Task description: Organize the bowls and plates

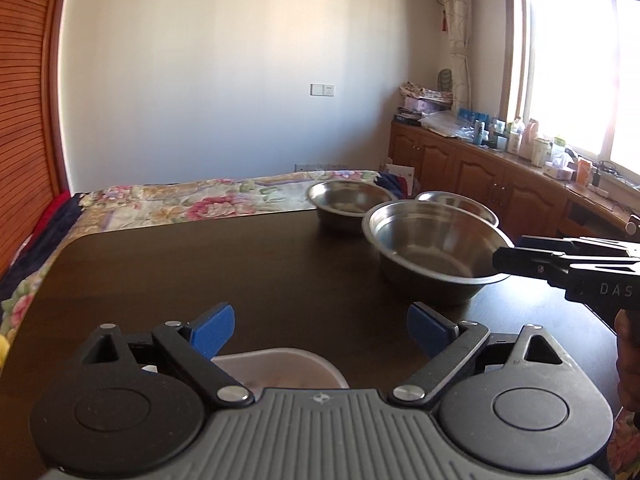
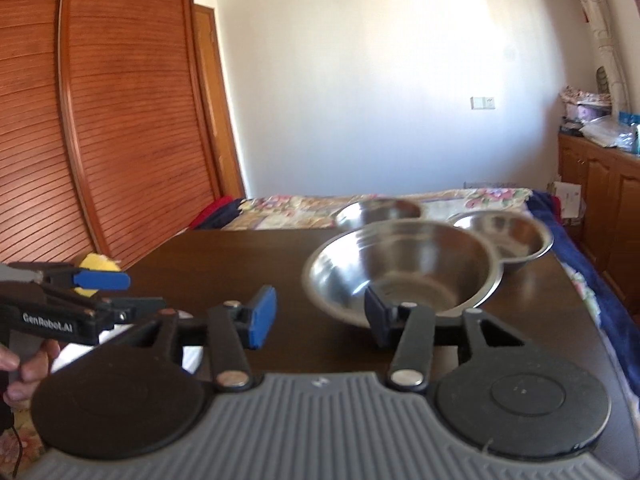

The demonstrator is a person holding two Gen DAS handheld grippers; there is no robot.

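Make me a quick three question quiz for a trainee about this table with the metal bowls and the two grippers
1. How many steel bowls stand on the dark table?
2. True or false: the right gripper is clamped on the rim of the nearest steel bowl.
3. Multiple choice: what lies just below the left gripper? A) a pale plastic container B) a glass cup C) a fork

Key
1. Three: the nearest one, the far left bowl and the far right bowl.
2. False; its jaws stand apart and nothing is pinched between them.
3. A, the pale plastic container.
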